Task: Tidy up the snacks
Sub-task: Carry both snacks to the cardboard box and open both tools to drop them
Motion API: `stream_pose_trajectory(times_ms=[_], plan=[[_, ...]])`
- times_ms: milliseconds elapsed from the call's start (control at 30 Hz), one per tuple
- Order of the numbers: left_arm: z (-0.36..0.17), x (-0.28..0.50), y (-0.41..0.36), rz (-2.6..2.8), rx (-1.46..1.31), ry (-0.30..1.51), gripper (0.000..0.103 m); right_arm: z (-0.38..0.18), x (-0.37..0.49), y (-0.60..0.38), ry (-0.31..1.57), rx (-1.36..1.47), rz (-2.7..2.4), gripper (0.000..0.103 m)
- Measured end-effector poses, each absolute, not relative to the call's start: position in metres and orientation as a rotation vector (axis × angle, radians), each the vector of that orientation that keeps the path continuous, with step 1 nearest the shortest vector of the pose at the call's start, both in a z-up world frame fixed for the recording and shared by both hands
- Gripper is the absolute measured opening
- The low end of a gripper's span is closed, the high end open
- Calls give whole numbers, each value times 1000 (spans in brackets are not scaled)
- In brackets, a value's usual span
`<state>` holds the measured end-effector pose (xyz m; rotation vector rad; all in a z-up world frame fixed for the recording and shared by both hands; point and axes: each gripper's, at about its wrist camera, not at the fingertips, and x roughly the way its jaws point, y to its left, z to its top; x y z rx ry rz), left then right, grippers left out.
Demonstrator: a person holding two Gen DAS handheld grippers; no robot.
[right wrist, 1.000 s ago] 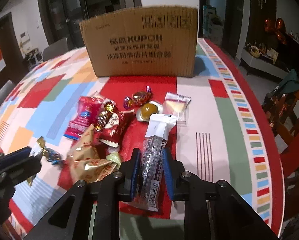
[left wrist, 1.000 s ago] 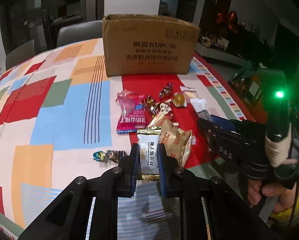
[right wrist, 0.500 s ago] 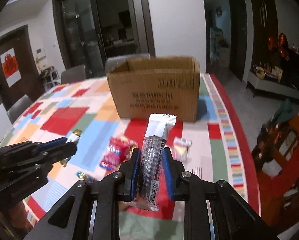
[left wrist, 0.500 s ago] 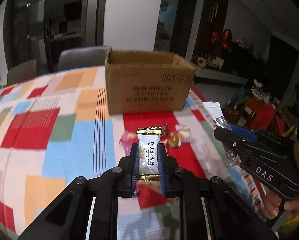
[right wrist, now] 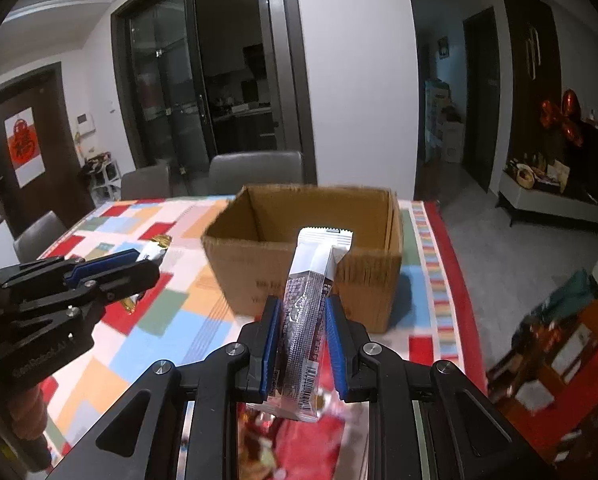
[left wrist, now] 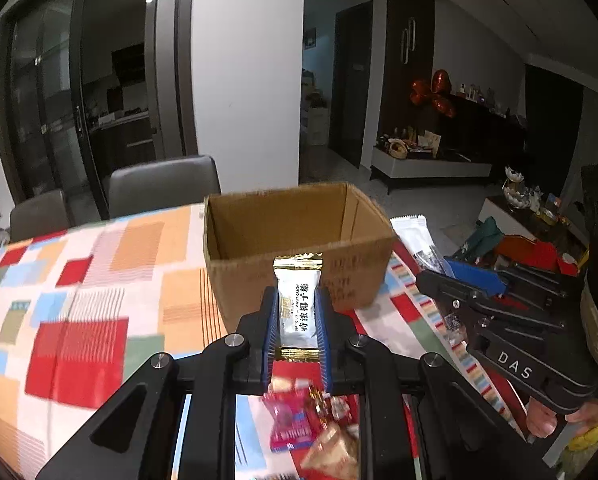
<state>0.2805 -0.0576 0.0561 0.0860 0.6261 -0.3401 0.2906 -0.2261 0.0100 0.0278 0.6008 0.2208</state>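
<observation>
Left wrist view: both grippers carry snacks above the desk [left wrist: 79, 280], just short of the open cardboard box [left wrist: 295, 248].

Left gripper [left wrist: 297, 320] clamps a white, gold-edged candy packet [left wrist: 299, 308]; right gripper [right wrist: 302, 336] pinches a long silver snack stick [right wrist: 311, 308]. Other snacks [left wrist: 311, 432] lie blurred on the desk below.
</observation>
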Motion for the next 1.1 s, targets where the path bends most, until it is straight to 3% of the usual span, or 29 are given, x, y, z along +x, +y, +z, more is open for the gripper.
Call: stream_pose_trajectory(times_ms=[300,767,800,833,900,1000,1100], plan=[[68,355,-66,-309,110,678,19,32,356,-234,609,-3,193,24],[56,427,-95,-280,146,708,19,21,427,-237,688,-2,205,24],[55,429,-97,-273,148,709,22,20,430,-237,686,-4,201,25],[54,432,-97,-269,149,711,32,20,432,-236,683,-9,195,27],[53,433,-96,-262,146,706,46,20,432,-236,676,-11,183,44],[54,427,-88,-254,132,698,50,24,427,-239,655,-11,158,46],[56,411,-79,-255,122,677,60,26,418,-243,657,17,157,46]])
